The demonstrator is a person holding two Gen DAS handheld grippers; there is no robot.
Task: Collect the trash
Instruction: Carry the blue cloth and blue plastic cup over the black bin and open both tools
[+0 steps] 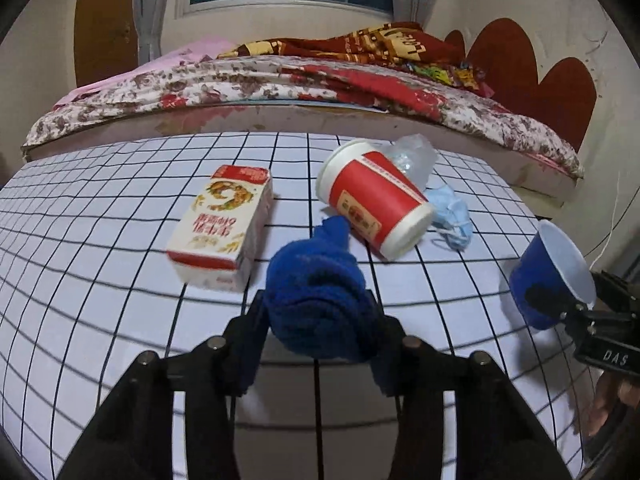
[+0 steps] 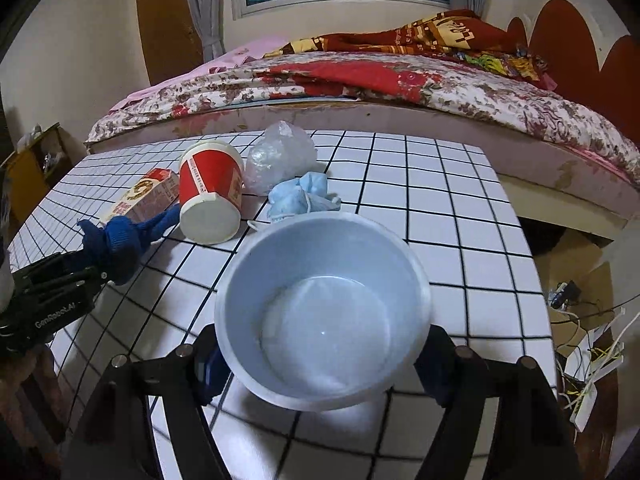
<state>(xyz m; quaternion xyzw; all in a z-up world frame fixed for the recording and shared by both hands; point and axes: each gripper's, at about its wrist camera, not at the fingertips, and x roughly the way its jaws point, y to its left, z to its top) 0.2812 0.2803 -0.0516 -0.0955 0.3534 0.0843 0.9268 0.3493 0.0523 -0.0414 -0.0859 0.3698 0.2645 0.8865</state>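
Left tongs (image 1: 318, 320) around blue sock (image 1: 316, 280)

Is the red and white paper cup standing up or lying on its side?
Tipped over. The red and white paper cup lies on its side on the checked table, its base toward the cameras.

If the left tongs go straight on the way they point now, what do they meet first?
Probably the fallen red paper cup, lying just beyond the blue sock that the left tongs hold; depth is uncertain, so the sock's tip may touch it first.
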